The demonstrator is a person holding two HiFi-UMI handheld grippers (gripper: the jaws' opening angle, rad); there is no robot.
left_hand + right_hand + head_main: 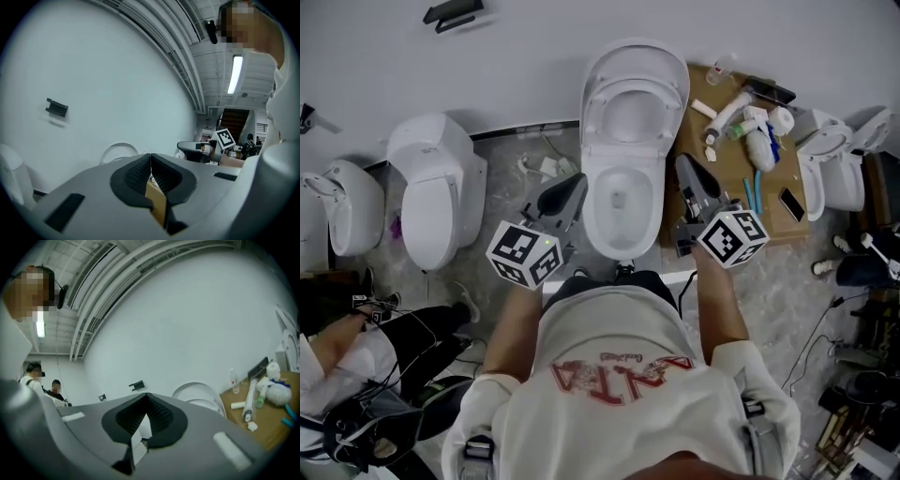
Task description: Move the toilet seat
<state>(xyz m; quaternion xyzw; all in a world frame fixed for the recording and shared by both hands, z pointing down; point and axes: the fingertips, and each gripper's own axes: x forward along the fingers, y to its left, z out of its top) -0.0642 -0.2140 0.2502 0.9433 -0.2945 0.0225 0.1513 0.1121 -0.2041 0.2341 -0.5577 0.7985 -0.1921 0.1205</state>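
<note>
The white toilet [619, 202] stands straight ahead, and its seat [635, 103] and lid lean upright against the wall. My left gripper [578, 180] hangs shut and holding nothing beside the bowl's left rim. On the other side of the bowl, my right gripper [682, 161] is also shut and bare. In the left gripper view the jaws [150, 157] meet, with the raised seat [119, 150] beyond them and the right gripper [194, 149] further off. The right gripper view shows its jaws [146, 397] closed, the raised lid [197, 392] just past them.
A wooden board [727, 202] right of the toilet carries bottles, tubes and a phone [792, 203]. Two more toilets [441, 192] stand at the left and another [830, 164] at the right. A person sits at the lower left. Cables lie on the floor.
</note>
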